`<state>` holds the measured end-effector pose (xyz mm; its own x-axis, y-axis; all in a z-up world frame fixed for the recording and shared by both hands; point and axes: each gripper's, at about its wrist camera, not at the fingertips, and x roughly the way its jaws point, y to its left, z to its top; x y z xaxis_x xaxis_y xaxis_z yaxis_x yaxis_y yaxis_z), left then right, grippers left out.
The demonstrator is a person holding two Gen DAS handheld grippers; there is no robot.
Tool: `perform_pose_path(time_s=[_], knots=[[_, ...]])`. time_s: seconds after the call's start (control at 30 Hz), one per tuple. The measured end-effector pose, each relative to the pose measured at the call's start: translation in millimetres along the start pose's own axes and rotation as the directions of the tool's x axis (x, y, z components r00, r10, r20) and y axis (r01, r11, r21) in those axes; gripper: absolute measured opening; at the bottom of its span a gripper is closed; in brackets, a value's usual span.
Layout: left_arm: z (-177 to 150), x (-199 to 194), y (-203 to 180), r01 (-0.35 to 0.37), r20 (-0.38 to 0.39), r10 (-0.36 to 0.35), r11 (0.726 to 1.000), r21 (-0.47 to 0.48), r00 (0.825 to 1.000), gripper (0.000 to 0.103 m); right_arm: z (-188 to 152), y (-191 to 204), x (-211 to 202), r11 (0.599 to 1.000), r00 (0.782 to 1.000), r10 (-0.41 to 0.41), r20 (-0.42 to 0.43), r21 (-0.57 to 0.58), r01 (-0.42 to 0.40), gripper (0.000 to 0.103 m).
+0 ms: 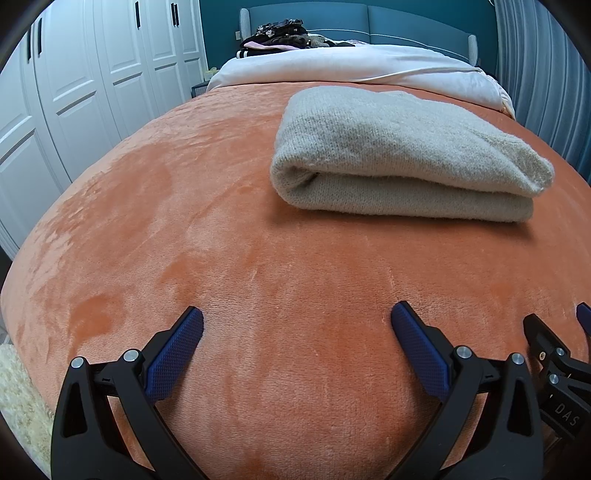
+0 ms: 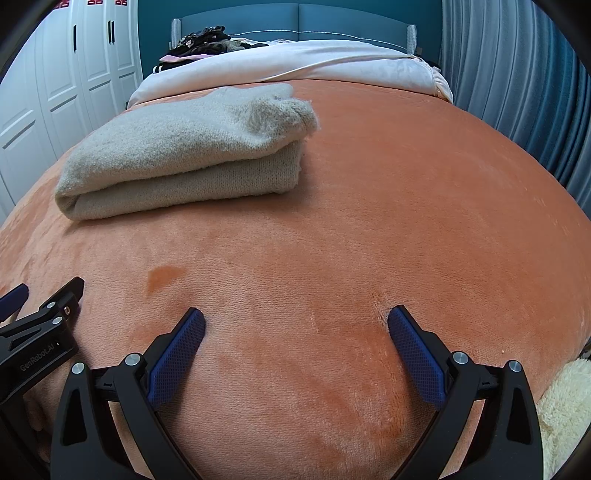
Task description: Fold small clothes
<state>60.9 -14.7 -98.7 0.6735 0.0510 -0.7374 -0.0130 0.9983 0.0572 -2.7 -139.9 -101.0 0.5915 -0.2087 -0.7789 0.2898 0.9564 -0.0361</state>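
Note:
A folded beige knit garment (image 1: 402, 162) lies on the orange blanket (image 1: 229, 236), ahead and to the right in the left wrist view. In the right wrist view the garment (image 2: 184, 155) lies ahead to the left. My left gripper (image 1: 297, 321) is open and empty, low over the blanket near its front edge, apart from the garment. My right gripper (image 2: 295, 321) is open and empty, beside the left one. Each gripper shows at the edge of the other's view.
A pile of dark clothes (image 1: 280, 35) lies at the head of the bed on a white duvet (image 1: 354, 66). White wardrobe doors (image 1: 74, 74) stand to the left, a blue curtain (image 2: 517, 74) to the right. A cream fluffy rug (image 2: 565, 406) lies below the bed.

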Motion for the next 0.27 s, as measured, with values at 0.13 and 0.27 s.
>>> perform_pose_path(time_s=[0.13,0.27], knots=[[-0.2,-0.2,-0.9,-0.006,0.002,0.006,1.000,0.004,1.000,0.098,-0.1,0.3,0.1,1.000,1.000,0.000,0.000,0.000,0.000,0.098],[-0.3,-0.1,-1.8,-0.007,0.003,0.007,1.000,0.004,1.000,0.098,-0.2,0.4,0.2,1.000,1.000,0.000,0.000,0.001,0.000,0.098]])
